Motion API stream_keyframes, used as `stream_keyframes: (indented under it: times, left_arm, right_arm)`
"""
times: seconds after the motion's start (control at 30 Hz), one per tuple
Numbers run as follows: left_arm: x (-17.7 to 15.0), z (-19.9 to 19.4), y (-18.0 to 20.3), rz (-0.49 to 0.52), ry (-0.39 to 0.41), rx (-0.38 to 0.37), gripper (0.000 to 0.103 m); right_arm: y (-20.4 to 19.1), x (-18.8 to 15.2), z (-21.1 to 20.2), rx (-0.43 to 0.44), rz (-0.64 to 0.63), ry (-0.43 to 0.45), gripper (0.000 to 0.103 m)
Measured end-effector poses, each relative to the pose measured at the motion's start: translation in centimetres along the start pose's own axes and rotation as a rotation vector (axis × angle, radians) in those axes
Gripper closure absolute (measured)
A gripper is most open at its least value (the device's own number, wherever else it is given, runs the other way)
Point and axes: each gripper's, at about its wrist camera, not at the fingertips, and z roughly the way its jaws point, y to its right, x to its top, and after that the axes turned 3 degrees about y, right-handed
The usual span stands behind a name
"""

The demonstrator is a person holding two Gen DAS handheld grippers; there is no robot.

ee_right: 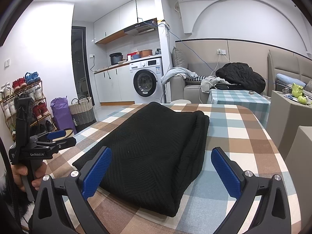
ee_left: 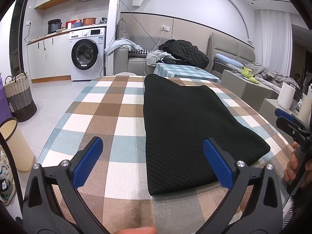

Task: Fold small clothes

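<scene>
Lying lengthwise toward the table's far edge, the folded black garment is seen. Both the left gripper and right gripper are held released above its near end, neither clearly nearer.

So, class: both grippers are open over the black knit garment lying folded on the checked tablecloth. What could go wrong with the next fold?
1. The black knit garment is thick and layered; the right gripper may pinch only the top layer, so the fold could slide apart.
2. The checked tablecloth might get pinched along with the fabric by the left gripper.
</scene>
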Motion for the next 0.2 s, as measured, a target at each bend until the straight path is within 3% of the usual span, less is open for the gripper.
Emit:
stream_keyframes:
  times: [0.2]
  left_arm:
    - [-0.01,-0.05,0.06,-0.001,0.003,0.000,0.001]
  right_arm:
    - [-0.04,-0.01,-0.01,0.000,0.000,0.000,0.000]
